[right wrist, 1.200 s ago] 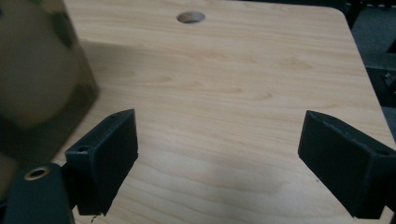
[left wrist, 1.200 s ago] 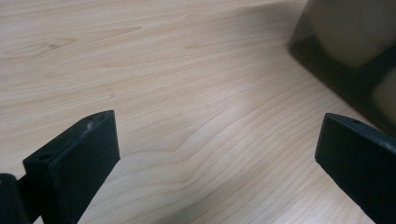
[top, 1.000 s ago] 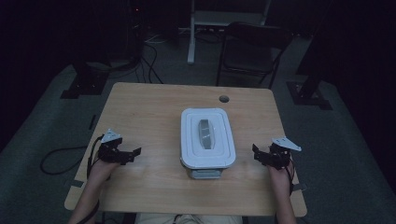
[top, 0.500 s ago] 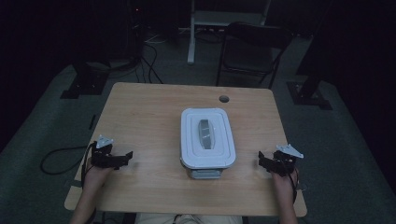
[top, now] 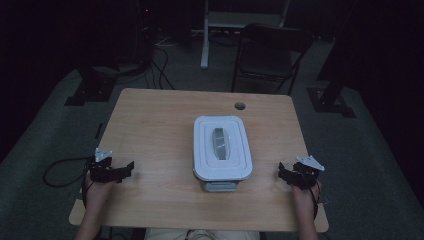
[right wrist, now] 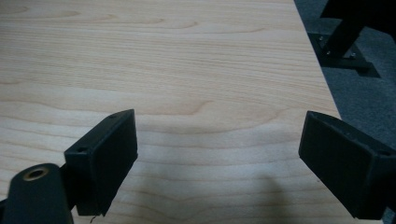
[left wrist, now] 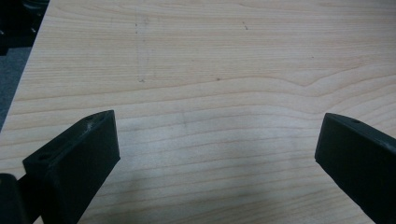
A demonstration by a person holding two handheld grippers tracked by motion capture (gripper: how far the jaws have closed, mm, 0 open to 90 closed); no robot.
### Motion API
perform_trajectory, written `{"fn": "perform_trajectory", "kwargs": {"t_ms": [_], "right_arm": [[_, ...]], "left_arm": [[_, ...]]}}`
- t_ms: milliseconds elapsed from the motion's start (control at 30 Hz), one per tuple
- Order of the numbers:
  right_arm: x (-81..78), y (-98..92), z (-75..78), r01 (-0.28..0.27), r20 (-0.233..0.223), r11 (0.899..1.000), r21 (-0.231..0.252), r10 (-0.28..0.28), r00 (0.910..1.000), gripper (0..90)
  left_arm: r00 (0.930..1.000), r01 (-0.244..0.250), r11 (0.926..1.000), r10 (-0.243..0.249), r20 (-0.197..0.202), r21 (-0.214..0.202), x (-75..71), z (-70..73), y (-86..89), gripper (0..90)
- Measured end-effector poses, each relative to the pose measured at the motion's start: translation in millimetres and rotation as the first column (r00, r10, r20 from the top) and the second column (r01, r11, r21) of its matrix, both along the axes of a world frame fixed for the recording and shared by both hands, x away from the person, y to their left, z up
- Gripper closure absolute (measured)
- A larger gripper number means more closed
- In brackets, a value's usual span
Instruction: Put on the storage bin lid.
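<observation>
Container [top: 221,147], a white lidded plastic box with rounded corners, sits mid-tabletop [top: 155,125], long axis running away from the person. Left gripper [top: 126,169] and right gripper [top: 283,172] flank it, well apart from it, the right slightly nearer, both with jaws wide and empty over bare wood grain.

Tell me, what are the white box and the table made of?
The white box looks like plastic: smooth, pale and matte, with moulded rounded corners and a clip at its near end. The table looks like wood or wood-look laminate: light brown with grain lines, clearer in the gripper views.
</observation>
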State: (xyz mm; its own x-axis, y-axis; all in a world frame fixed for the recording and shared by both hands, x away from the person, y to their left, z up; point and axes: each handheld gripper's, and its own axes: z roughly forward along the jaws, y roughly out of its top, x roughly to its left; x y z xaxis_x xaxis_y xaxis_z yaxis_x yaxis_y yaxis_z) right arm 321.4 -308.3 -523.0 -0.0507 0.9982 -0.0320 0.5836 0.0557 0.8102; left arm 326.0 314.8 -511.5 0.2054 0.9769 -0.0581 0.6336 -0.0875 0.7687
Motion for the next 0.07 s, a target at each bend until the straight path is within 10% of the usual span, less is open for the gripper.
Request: {"fn": "perform_trajectory", "kwargs": {"t_ms": [67], "right_arm": [[-0.4,-0.7,0.2,-0.001,0.002,1.0,0.005,0.001,1.0,11.2]], "left_arm": [[1.0,0.004,1.0,-0.004,-0.004,0.006,0.8,-0.1,-1.3,0.6]]}}
